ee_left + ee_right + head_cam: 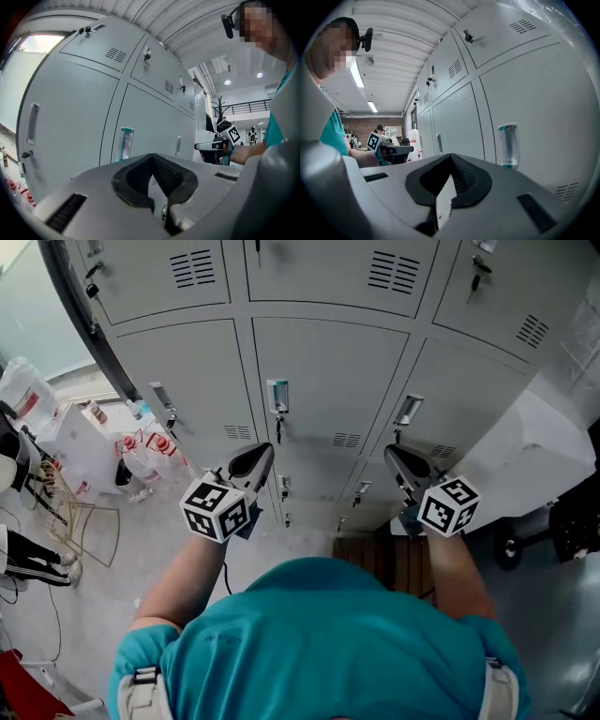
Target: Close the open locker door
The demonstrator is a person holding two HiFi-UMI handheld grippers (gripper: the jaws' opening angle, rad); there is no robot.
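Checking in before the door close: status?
Left tongs and right tongs shut, empty. Locker doors facing them look closed; no open one seen. Nothing between.

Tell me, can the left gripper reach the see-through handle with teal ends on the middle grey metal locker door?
Probably yes: the left gripper points toward the middle grey metal locker door, and nothing stands between it and the clear teal-ended handle.

Clear air runs before the locker doors (328, 381), broken only by jutting handles (277, 397). Bottles (141, 460) crowd the floor (187, 559) left; a white wheeled cart (534, 451) blocks the right.
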